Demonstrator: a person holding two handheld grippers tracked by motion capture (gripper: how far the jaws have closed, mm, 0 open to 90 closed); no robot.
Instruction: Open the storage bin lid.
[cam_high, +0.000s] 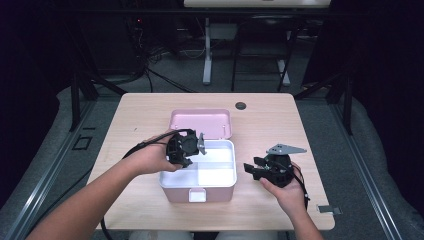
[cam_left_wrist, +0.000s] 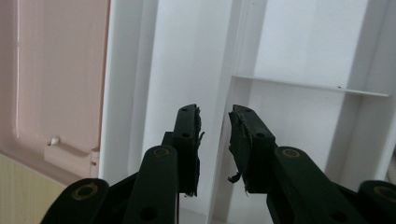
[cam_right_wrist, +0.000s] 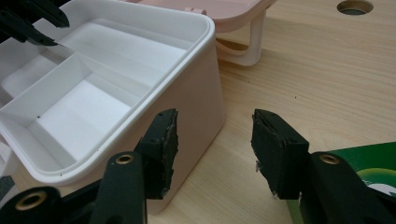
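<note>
Pink box (cam_high: 198, 192) lies open, white compartments bare; both grippers gape, holding nothing.

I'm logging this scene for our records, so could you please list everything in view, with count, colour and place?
storage box: one, pink outside with a white divided tray inside, open, at the table's middle near the person.
lid: one, pink, folded back behind the box.
table: one, light wood, with a round dark hole near its far edge.
green item: one, on the table beneath the right gripper; what it is cannot be told.
desk legs and cables: dark floor beyond the table.
left gripper: one, black, jaws apart over the tray.
right gripper: one, black, jaws apart beside the box's right wall.
hands: two, one on each gripper.
</note>
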